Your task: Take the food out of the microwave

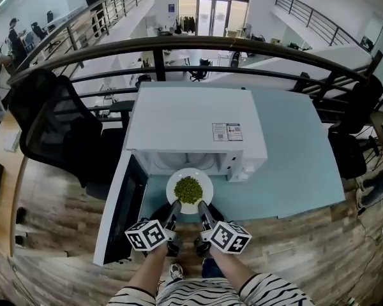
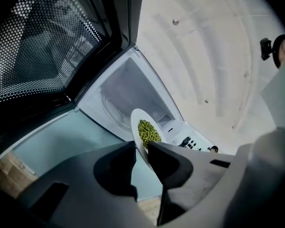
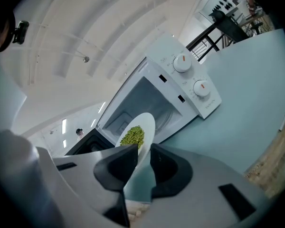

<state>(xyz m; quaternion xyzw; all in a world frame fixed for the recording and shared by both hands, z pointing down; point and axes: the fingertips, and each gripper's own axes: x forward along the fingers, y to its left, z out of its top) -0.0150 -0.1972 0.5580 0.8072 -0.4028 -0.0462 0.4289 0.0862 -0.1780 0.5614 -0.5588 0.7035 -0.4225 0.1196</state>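
1. Plate (image 1: 177,178), white and shallow, with a small heap of green peas (image 1: 188,190) at its centre; it hangs in the air just outside the open microwave (image 1: 191,129), over the desk's (image 1: 293,171) front edge.
2. Left gripper (image 2: 141,148) pinches the plate's near rim between narrow jaws; right gripper (image 3: 143,148) pinches the same rim just beside it, also narrow; both holds sit on the side nearest the person.
3. Handling, as a judgement: the plate looks stiff, glazed and breakable, likely slippery where the pads bite; the peas lie loose and would roll off at a slight tilt; with both grips on one side, the far edge may droop, so it wants to be kept level.
4. Surface: smooth, pale blue-green desk; the microwave takes up its left half, with the door (image 1: 124,209) swung out past the front left corner; the right half is bare.
5. Room: a dark curved railing (image 1: 198,43) runs behind the desk's back edge; a black office chair (image 1: 57,126) stands off the left edge; wood floor (image 1: 51,215) below; an open office lies beyond.
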